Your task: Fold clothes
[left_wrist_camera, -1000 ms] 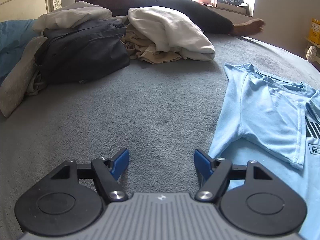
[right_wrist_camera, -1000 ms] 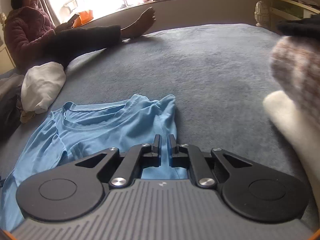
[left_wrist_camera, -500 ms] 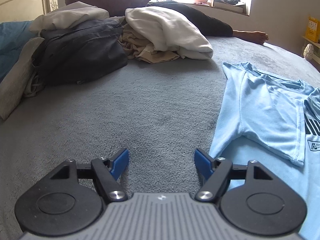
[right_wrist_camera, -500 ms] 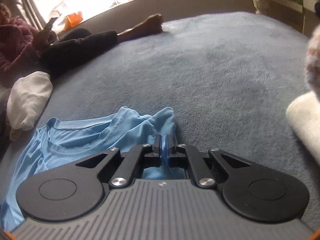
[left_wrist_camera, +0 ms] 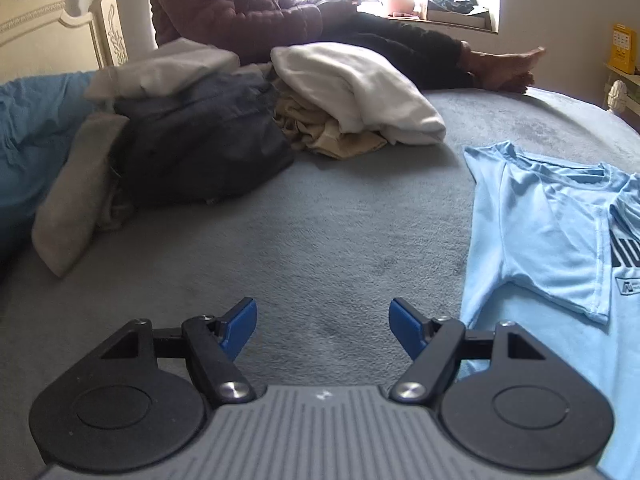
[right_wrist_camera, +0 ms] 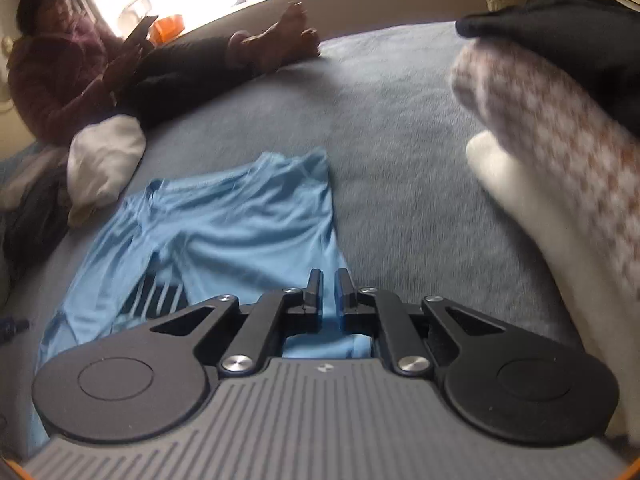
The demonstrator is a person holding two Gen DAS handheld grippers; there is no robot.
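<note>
One shirt [left_wrist_camera: 540,232], two grippers, one person [left_wrist_camera: 240,4] sitting at the far edge of the bed [left_wrist_camera: 320,220]. One loose pile [left_wrist_camera: 200,140] far left: white, dark, tan and grey pieces. One stack [right_wrist_camera: 560,140] on the right: black, patterned and white layers.

Shirt: light blue tee, lying flat on the right half of the bed, collar far, left sleeve spread, dark print [left_wrist_camera: 628,256] on the chest.

Left gripper [left_wrist_camera: 322,312]: wide, empty, over bare bed just left of the shirt's edge.

Right gripper [right_wrist_camera: 328,280]: narrow gap, jaws opening, shirt cloth in the gap at its near right edge. Can't tell if the pads press it.

Right view is blurred. The shirt's near part is hidden by the gripper body, the print is cut off, and the stack runs out of frame.
</note>
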